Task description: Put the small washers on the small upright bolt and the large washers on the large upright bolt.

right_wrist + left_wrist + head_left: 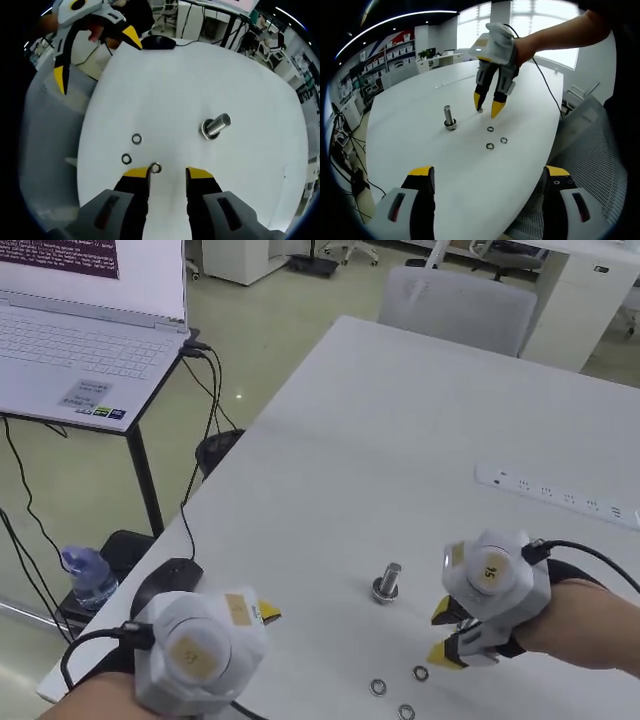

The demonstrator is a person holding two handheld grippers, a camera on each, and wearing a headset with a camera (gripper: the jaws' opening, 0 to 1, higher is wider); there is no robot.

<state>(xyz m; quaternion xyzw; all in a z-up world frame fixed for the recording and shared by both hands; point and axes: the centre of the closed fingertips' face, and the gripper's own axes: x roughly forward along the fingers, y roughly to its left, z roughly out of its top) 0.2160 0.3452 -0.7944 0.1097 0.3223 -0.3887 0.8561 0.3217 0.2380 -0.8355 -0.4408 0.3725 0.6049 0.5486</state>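
While washers (378,687) lie flat, the bolt (387,582) stands upright.

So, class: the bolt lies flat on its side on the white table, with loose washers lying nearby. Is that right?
No. The bolt stands upright on the white table, not on its side; the head view shows it. The loose washers do lie nearby.

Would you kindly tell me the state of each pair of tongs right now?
Left tongs: open, empty.
Right tongs: open, holding nothing; a washer lies by one tip.
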